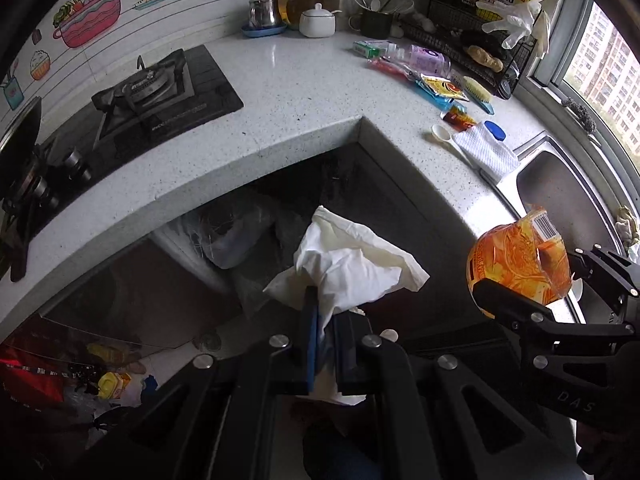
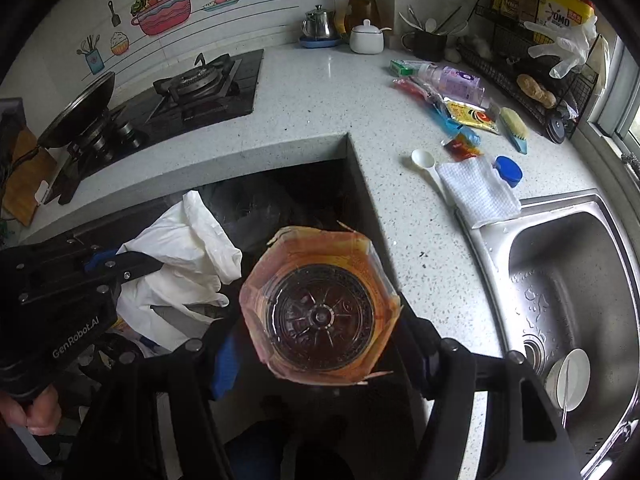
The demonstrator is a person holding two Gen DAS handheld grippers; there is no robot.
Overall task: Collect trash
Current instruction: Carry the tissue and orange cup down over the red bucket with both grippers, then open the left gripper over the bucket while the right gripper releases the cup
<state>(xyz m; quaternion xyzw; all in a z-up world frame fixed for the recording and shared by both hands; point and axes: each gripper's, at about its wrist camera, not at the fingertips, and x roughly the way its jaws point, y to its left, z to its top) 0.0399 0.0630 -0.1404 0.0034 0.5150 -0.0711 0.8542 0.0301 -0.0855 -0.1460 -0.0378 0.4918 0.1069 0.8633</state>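
Below, the dark gap under the bench [image 2: 304, 92] is hard to read; a bin lined with a black bag [image 1: 240, 236] seems to sit there. The left hand-held gripper [image 1: 324, 320], pressed together, pinches a crumpled white glove [image 1: 352, 264] over that gap. The right hand-held gripper [image 2: 320, 356] clamps an orange-labelled bottle [image 2: 320, 308], bottom toward the camera. Farther off, a sink [image 2: 500, 208] holds a white dish [image 2: 568, 376].

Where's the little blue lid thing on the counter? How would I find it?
Start at the steel sink and look along the speckled counter just beyond its far corner. A white paper towel lies there, and the blue cap sits at its edge nearest the window. It is the only round, solid blue piece; the white spoon lies on the towel's other side.
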